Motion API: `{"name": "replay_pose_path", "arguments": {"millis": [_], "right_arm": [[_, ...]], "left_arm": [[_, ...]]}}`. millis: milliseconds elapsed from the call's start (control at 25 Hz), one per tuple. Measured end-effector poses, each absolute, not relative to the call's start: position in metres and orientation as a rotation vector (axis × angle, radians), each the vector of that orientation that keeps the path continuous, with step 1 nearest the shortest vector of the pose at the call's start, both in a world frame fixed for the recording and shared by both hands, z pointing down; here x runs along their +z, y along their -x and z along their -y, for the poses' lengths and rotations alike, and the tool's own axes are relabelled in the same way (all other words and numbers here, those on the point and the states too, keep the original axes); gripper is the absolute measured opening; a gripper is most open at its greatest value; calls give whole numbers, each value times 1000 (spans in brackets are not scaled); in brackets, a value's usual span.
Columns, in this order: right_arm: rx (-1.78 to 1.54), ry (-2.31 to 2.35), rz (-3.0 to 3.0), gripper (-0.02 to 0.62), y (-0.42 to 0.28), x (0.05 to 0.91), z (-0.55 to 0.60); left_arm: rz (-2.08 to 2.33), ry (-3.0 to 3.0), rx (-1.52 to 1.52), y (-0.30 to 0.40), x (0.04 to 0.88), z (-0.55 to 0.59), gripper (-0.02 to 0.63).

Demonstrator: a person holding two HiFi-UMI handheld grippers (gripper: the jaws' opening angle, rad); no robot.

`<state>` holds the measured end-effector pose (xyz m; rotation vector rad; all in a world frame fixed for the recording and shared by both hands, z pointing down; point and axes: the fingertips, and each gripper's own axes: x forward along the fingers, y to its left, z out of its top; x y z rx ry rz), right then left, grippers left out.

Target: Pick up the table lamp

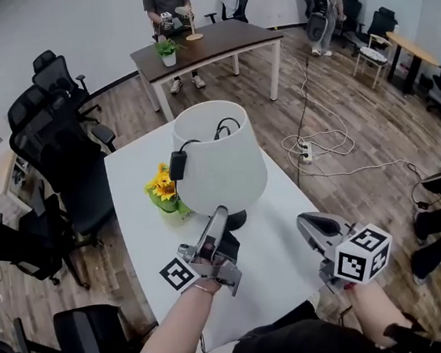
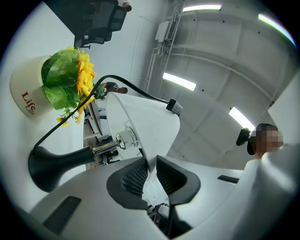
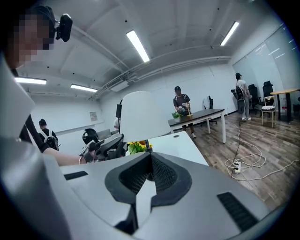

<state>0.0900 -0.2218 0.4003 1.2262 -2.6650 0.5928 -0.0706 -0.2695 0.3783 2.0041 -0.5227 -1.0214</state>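
The table lamp (image 1: 219, 160) stands in the middle of the white table (image 1: 145, 243), with a white shade and a black base (image 1: 237, 220). Its black cord and plug (image 1: 177, 165) hang over the shade's top rim. My left gripper (image 1: 220, 214) points up at the shade's lower rim. In the left gripper view it (image 2: 151, 174) is shut on the thin edge of the shade (image 2: 145, 126), beside the chrome stem (image 2: 101, 149). My right gripper (image 1: 306, 224) hovers to the lamp's right, shut and empty. In the right gripper view it (image 3: 151, 161) faces the lamp (image 3: 138, 115).
A small pot of yellow flowers (image 1: 164, 191) stands against the lamp's left side. Black office chairs (image 1: 69, 165) crowd the table's left. A dark desk (image 1: 206, 47) with a person behind it is at the back. Cables and a power strip (image 1: 306, 151) lie on the floor at right.
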Motion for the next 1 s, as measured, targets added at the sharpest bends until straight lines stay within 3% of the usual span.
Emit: {"name": "replay_pose_path", "arguments": {"millis": [1000], "right_arm": [[492, -843, 2658, 17, -55, 415, 289]], "left_arm": [[671, -1968, -1083, 54, 350, 315, 48]]}}
